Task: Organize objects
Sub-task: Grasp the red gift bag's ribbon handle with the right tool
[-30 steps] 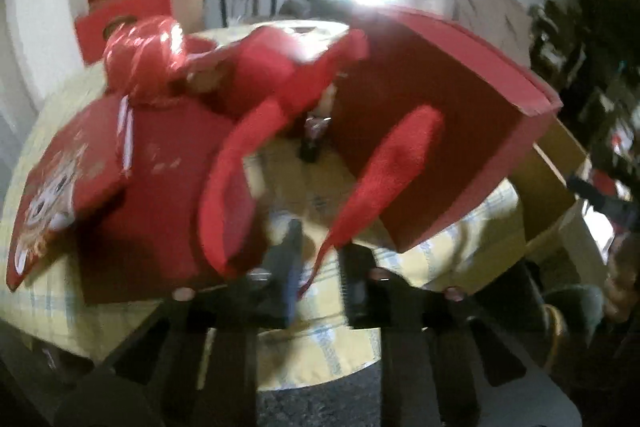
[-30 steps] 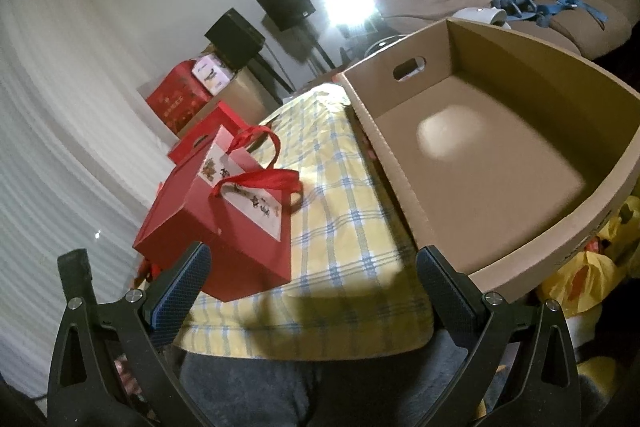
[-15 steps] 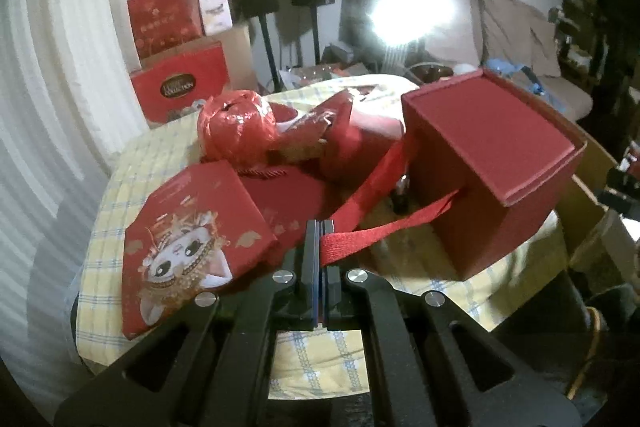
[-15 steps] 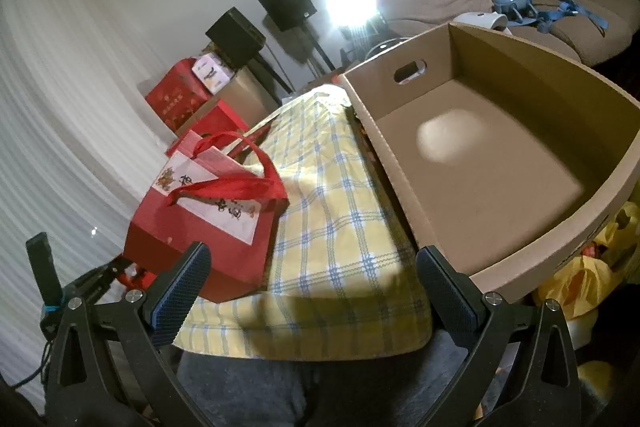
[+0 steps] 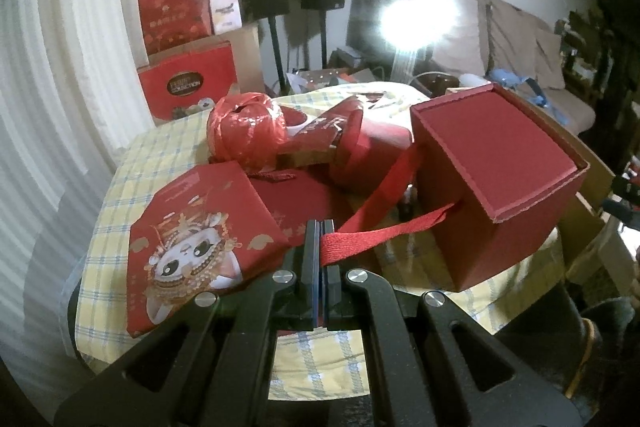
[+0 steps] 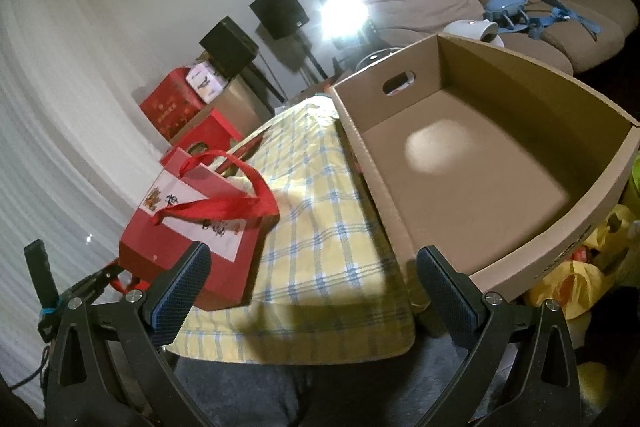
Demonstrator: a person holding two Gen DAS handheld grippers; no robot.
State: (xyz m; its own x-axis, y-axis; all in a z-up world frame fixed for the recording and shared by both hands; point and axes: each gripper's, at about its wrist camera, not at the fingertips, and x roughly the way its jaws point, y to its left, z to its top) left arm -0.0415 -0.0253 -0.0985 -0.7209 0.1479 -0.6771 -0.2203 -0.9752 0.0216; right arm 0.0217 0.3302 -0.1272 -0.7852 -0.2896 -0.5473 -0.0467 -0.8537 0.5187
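One red strap (image 5: pixel 384 227) is all that links our left gripper (image 5: pixel 320 247) to the red gift box (image 5: pixel 496 183), its jaws pinched shut on the webbing at the 6 o'clock edge of the left wrist view. The box sits on the checked tablecloth (image 5: pixel 120 223) at about 3 o'clock from the gripper, apparently still resting on the cloth, with the second strap (image 5: pixel 384 187) running slack toward 12 o'clock. We judge the main risk to be swing: lifted by one strap alone, the box may tilt and turn, and its lid could slip. A swinging box could also knock the foil ball (image 5: pixel 248 127) and the flat red packets (image 5: pixel 200 223) lying just beside it from 10 to 12 o'clock.

Our right gripper (image 6: pixel 316 287) waits with jaws spread wide and nothing between them, low at 6 o'clock in its own view. The cardboard box (image 6: pixel 592 227), which we take to be the destination, stands open and empty at 2 o'clock, hanging past the table edge; a heavy drop into it could tip it.
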